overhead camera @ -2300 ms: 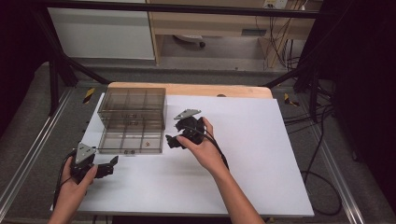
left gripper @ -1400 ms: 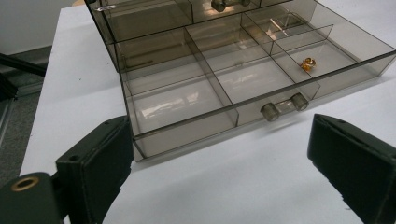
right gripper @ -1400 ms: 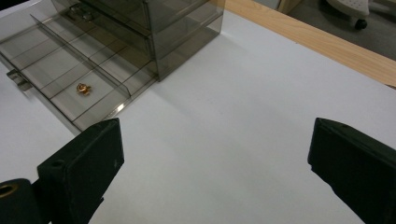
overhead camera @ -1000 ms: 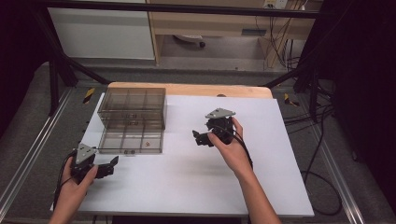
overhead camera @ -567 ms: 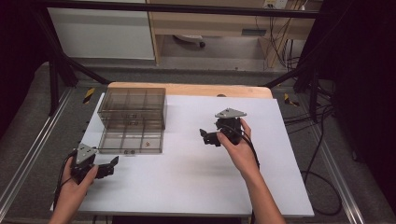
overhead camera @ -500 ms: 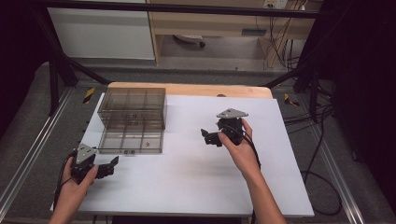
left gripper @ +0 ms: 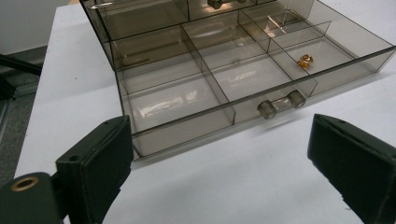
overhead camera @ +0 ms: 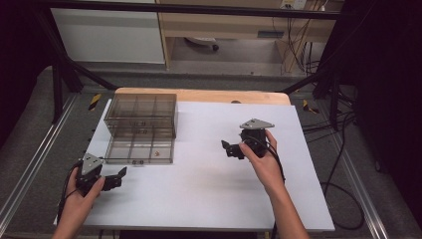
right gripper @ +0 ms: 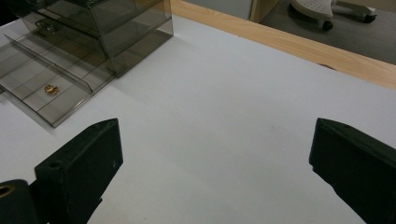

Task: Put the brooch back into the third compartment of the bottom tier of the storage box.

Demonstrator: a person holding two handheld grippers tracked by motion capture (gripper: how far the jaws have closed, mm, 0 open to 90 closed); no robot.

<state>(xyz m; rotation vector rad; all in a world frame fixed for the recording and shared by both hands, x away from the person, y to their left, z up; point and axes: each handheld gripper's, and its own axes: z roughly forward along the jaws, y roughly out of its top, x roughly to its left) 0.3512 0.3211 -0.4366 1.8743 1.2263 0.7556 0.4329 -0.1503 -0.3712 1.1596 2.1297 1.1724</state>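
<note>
A smoky clear drawer cabinet [overhead camera: 142, 114] stands at the table's left rear, its bottom drawer [overhead camera: 139, 149] pulled out toward me. A small gold object [left gripper: 306, 59] [right gripper: 50, 88] [overhead camera: 157, 153] lies in one of the drawer's right compartments. The drawer's knob handle [left gripper: 281, 103] faces my left gripper [overhead camera: 115, 179] [left gripper: 233, 172], which rests open just in front of the drawer with nothing between its jaws. My right gripper [overhead camera: 230, 148] [right gripper: 215, 172] hovers open and empty over the bare white tabletop, right of the cabinet.
The white tabletop [overhead camera: 209, 189] has a wooden strip [overhead camera: 209, 95] along its far edge. Metal frame rails [overhead camera: 30, 164] run beside the table on the left, and cables [overhead camera: 343, 149] trail on the floor to the right. An office chair base [right gripper: 327, 9] stands beyond the table.
My right gripper has moved away from the drawer to the right and slightly back, ending over the bare table. The left gripper has stayed in place.
</note>
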